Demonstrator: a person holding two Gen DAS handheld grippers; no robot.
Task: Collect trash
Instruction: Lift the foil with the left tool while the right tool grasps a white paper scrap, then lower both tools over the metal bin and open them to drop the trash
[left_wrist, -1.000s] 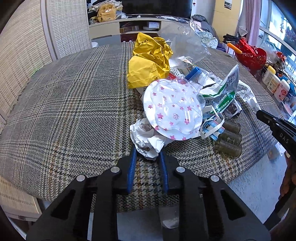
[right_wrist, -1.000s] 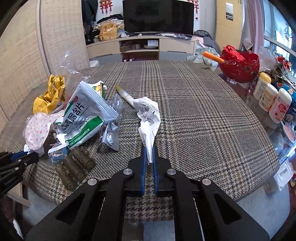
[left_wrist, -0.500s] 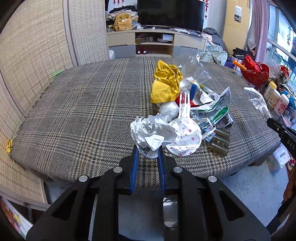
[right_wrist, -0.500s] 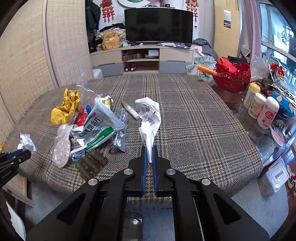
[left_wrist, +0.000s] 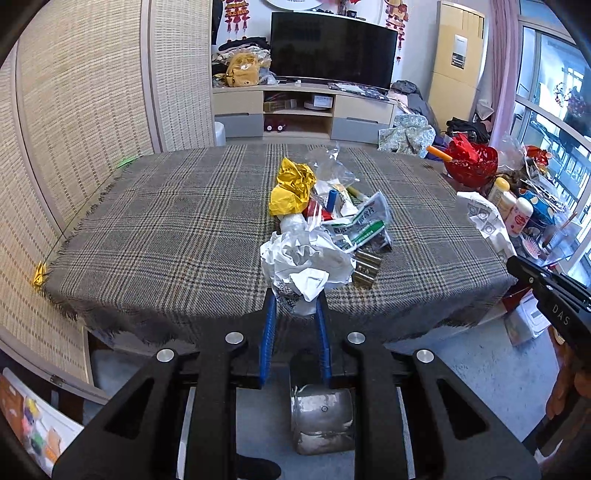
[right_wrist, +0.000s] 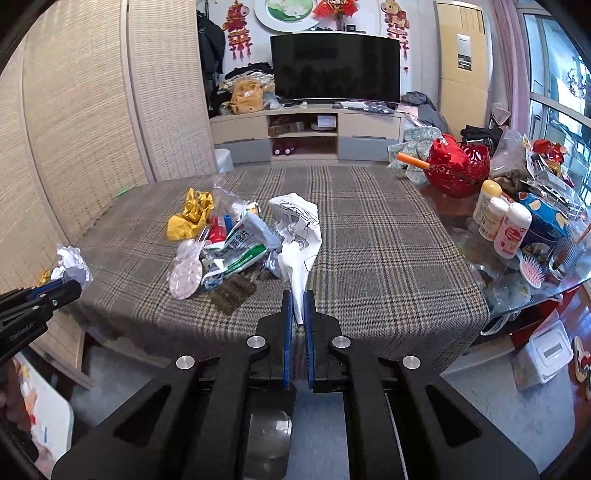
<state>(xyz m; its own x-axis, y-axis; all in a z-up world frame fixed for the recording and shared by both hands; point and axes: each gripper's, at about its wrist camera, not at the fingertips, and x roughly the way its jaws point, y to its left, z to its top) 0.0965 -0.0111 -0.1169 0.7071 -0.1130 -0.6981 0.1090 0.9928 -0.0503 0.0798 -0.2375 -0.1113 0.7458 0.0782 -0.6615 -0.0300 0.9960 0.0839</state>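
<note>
Above plaid tablecloth (left_wrist: 177, 229), crumpled paper (left_wrist: 306, 266) in left claw (left_wrist: 295, 295)

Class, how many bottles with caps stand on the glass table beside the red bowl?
3: yellow-capped bottle nearest the red bowl, middle bottle next, pink-labelled bottle nearest the camera. Clutter may hide others.

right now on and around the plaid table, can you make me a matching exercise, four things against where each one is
Things:
1. crumpled white paper ball
2. white printed wrapper
3. yellow crumpled wrapper
4. red basket

Places:
a. far end of the trash pile on the plaid cloth
b. pinched in the right hand-held gripper
c. on the glass table beside the plaid cloth
d. pinched in the left hand-held gripper

Pairs: 1-d, 2-b, 3-a, 4-c
</note>
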